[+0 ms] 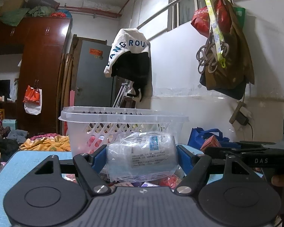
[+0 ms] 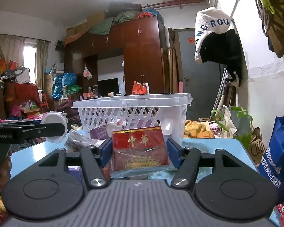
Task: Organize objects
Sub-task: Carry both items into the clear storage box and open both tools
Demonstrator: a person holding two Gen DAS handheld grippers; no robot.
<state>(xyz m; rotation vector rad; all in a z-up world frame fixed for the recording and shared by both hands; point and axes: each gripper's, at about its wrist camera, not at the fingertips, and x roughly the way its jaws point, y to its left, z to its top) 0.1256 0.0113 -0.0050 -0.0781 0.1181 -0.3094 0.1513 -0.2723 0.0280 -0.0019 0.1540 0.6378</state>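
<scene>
The left gripper point(image 1: 142, 156) has its blue pads closed against the sides of a white bottle wrapped in clear plastic point(image 1: 142, 156), its jaws fairly wide around it. The bottle lies on its side, held just in front of a clear plastic basket point(image 1: 123, 117) on the pale blue counter point(image 1: 28, 157). It carries a label with a blue patch and lines of small print — too fine to read.

The right gripper point(image 2: 139, 151) grips a red box point(image 2: 140, 147) between its blue pads, jaws set narrower than the left's. Two gold Chinese characters, 中華, stand on the box's face above a gold drawing of a building, and clear film wraps it. It too sits just short of the basket, above a scatter of small packets on the counter.

Each gripper shows at the edge of the other's view: one black arm reads "DAS", the other "GenRobot.AI".

On the wall hangs a white and black garment point(image 1: 128, 56) lettered "ANGROU" in blue. A blue bag point(image 2: 278, 151) with white Chinese writing stands at the right.
</scene>
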